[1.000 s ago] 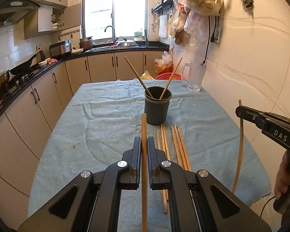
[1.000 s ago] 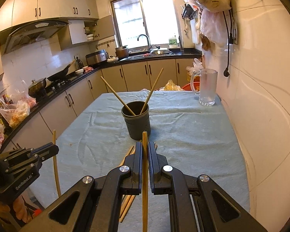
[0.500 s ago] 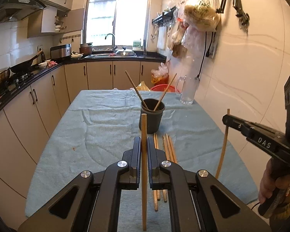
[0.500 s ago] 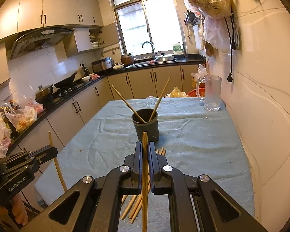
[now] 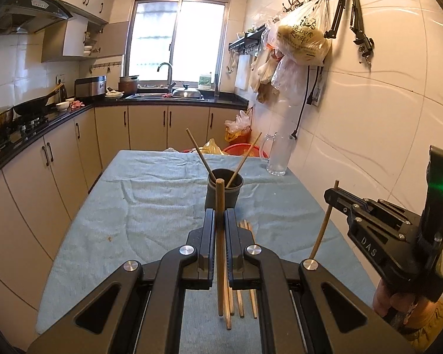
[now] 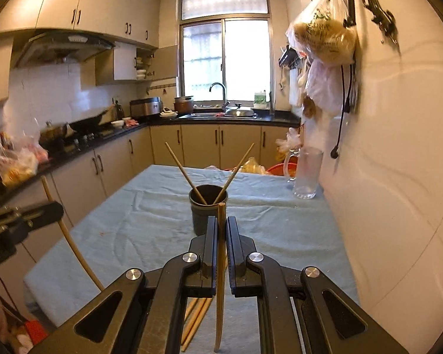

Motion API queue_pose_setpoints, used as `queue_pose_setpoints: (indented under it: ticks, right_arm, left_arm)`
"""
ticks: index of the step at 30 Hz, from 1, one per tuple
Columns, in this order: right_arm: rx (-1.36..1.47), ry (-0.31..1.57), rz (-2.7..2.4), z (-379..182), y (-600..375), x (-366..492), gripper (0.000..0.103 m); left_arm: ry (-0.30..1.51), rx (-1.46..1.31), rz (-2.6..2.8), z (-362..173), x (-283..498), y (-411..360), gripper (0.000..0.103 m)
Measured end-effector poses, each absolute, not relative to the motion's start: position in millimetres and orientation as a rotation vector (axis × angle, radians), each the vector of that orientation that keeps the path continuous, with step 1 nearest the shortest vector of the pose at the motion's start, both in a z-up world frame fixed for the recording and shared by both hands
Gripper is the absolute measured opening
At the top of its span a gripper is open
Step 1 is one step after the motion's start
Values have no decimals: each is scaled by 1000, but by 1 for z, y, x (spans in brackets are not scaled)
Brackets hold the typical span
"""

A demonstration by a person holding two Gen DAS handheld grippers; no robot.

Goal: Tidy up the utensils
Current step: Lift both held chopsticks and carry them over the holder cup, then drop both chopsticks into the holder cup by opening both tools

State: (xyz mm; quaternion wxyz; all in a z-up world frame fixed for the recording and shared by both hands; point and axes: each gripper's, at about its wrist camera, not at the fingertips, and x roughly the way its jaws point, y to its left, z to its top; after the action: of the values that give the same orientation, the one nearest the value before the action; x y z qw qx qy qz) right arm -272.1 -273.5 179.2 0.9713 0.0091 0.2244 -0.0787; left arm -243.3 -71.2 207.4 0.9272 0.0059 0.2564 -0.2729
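Two slim wooden chopsticks lean apart in the dark round plastic cup (image 5: 224, 190) that stands mid-desk on the pale blue towel-covered desk (image 5: 150, 206). About four more loose chopsticks (image 5: 245, 298) lie flat side by side on the towel, nearer than the cup and partly hidden under the left gripper (image 5: 220, 224); the exact count cannot be told. One clear glass mug (image 5: 277, 155) stands at the far right corner by the wall.

Each gripper carries one chopstick. The left gripper's black fingers (image 5: 208, 236) are closed on an upright wooden chopstick (image 5: 220, 253), which runs straight through the narrow slot between them, its top end above the fingertips and in front of the cup, its lower end hanging over the loose ones. The right gripper (image 6: 220, 230) likewise has its fingers (image 6: 234, 239) clamped on a second upright chopstick (image 6: 220, 280), held well below its top, the long lower part hanging past them.

Compared with a second ago, the cup sits farther off and lower in both views, more of the desk's near edge shows, and both held chopsticks stay clamped as before
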Motion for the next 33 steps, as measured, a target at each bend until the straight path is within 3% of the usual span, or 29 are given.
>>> queue_pose_setpoints:
  ticks: [23,33]
  right_arm:
    - [89,472,-188,203,-326,-220,6]
    - [276,338,-119,245,-375,-197,6]
  left_arm:
    - [476,-2,-535,255,-188,-76,6]
    - [414,-84,-540,288,-134,-95,6]
